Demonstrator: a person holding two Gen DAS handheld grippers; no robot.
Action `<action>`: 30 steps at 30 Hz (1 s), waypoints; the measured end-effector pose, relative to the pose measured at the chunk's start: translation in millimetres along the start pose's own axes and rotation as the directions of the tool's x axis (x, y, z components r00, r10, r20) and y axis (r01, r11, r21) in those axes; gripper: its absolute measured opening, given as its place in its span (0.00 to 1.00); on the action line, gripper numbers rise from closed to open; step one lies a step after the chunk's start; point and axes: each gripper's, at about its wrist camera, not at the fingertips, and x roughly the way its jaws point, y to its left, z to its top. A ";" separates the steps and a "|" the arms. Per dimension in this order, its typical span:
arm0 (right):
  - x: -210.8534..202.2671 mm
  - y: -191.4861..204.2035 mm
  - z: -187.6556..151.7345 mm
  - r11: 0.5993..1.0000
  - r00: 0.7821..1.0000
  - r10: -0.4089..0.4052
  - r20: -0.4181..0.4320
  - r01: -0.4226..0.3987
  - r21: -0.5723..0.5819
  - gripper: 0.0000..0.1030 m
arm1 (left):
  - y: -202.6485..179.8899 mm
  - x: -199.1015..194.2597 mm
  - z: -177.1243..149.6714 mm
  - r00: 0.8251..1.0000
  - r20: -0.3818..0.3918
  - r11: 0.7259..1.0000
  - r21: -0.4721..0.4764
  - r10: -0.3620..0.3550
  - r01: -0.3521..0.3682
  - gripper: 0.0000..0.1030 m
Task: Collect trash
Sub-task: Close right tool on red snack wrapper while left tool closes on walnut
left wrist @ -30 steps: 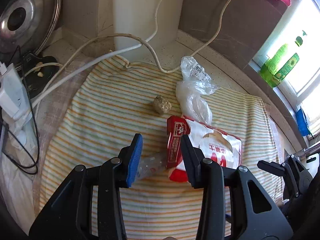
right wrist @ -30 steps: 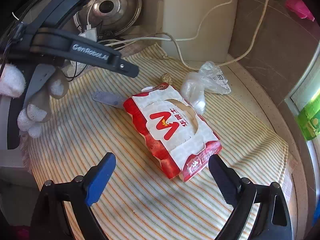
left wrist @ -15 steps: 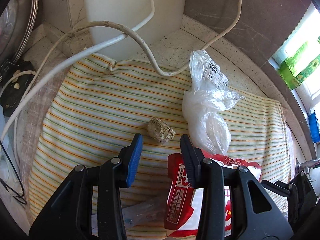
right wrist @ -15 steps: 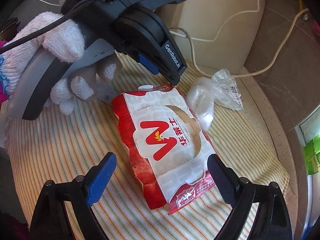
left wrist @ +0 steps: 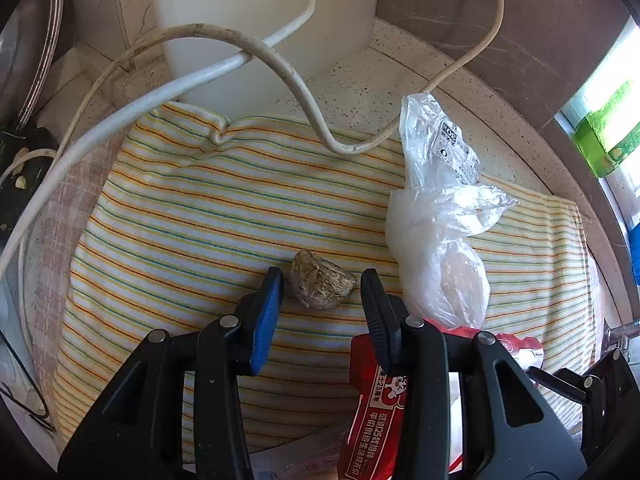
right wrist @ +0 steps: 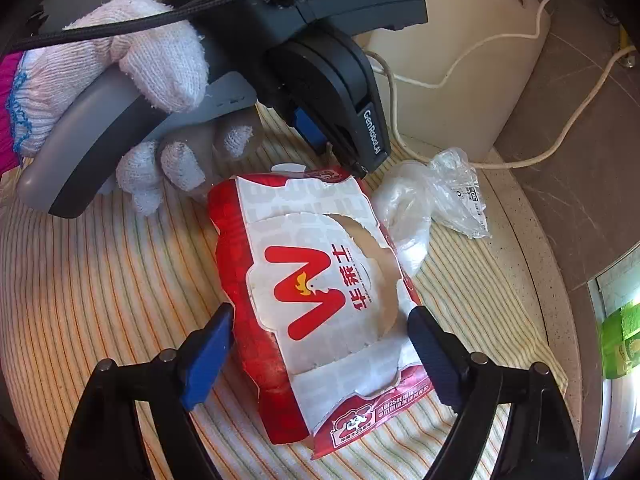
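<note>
A small brown crumpled lump (left wrist: 321,285) lies on the striped cloth (left wrist: 200,216). My left gripper (left wrist: 322,284) is open, its two fingertips on either side of the lump, not closed on it. A clear crumpled plastic bag (left wrist: 436,236) lies just right of it and also shows in the right wrist view (right wrist: 424,196). A red and white paper food bag (right wrist: 316,296) lies flat on the cloth. My right gripper (right wrist: 320,316) is open, its fingertips straddling the bag's near half. The bag's red edge (left wrist: 376,408) shows under my left gripper.
White cables (left wrist: 248,52) loop across the cloth's far edge in front of a white appliance (left wrist: 256,4). A steel pan lid (left wrist: 36,40) leans at the far left. A green bottle (left wrist: 604,132) stands on the window sill to the right. The gloved hand (right wrist: 152,68) holds the left gripper.
My left gripper has moved forward from the red bag's end to the brown lump. My right gripper has moved in and lower, so its fingertips now straddle the red and white bag.
</note>
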 end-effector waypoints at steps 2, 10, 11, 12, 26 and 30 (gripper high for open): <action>-0.8 3.6 1.0 1.000 1.000 -0.006 0.000 0.006 -0.018 0.78 | 1.3 0.6 0.9 1.000 0.009 1.000 -0.001 0.000 0.000 0.34; -2.7 6.7 3.4 0.999 1.000 0.010 -0.012 -0.011 -0.039 0.57 | 6.6 -22.6 1.6 0.998 0.066 1.000 -0.016 0.002 -0.001 0.32; -4.8 5.5 3.4 0.999 1.000 0.010 -0.006 -0.011 -0.032 0.54 | 8.7 -27.4 0.2 0.997 0.074 1.000 -0.020 0.003 -0.002 0.32; -7.7 4.6 3.7 1.000 1.000 0.014 -0.001 -0.014 -0.024 0.52 | 10.5 -31.5 -0.4 0.997 0.082 1.000 -0.025 0.004 -0.002 0.32; -41.3 -58.7 14.2 0.970 0.990 0.127 0.058 -0.136 0.202 0.23 | 32.0 -92.7 -31.8 0.984 0.177 0.996 -0.077 -0.023 0.038 0.32; -43.4 -87.3 12.7 0.932 0.981 0.169 0.093 -0.190 0.310 0.16 | 27.4 -100.6 -49.4 0.985 0.173 0.998 -0.057 -0.014 0.024 0.32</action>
